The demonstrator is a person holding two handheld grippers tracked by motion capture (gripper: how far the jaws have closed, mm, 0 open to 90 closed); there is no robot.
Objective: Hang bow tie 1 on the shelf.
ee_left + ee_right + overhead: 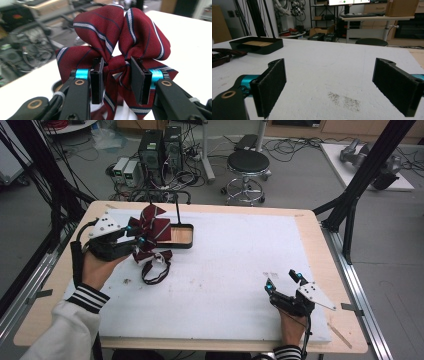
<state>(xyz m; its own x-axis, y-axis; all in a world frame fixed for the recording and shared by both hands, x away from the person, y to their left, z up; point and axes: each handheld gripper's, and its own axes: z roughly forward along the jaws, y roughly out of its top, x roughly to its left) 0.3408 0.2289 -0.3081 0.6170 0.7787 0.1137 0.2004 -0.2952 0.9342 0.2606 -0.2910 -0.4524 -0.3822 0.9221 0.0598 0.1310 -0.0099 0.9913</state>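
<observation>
A maroon bow [151, 221] with white and navy stripes hangs above the table's left side, held at its knot by my left gripper [136, 234]. In the left gripper view the two black pads [97, 81] press the knot of the bow [117, 35] from both sides, around my left gripper [116, 72]. A second maroon piece with a strap loop [154, 265] lies on the white board just below; whether it is joined to the lifted bow I cannot tell. My right gripper [284, 279] rests open at the front right, its jaws [332, 85] wide apart over bare board.
A black tray [182, 236] with a wooden floor and an upright rod stands just right of the bow, also far left as the tray [257, 45] in the right gripper view. A white board [225, 270] covers the table. A stool [247, 162] and computers [160, 150] stand beyond.
</observation>
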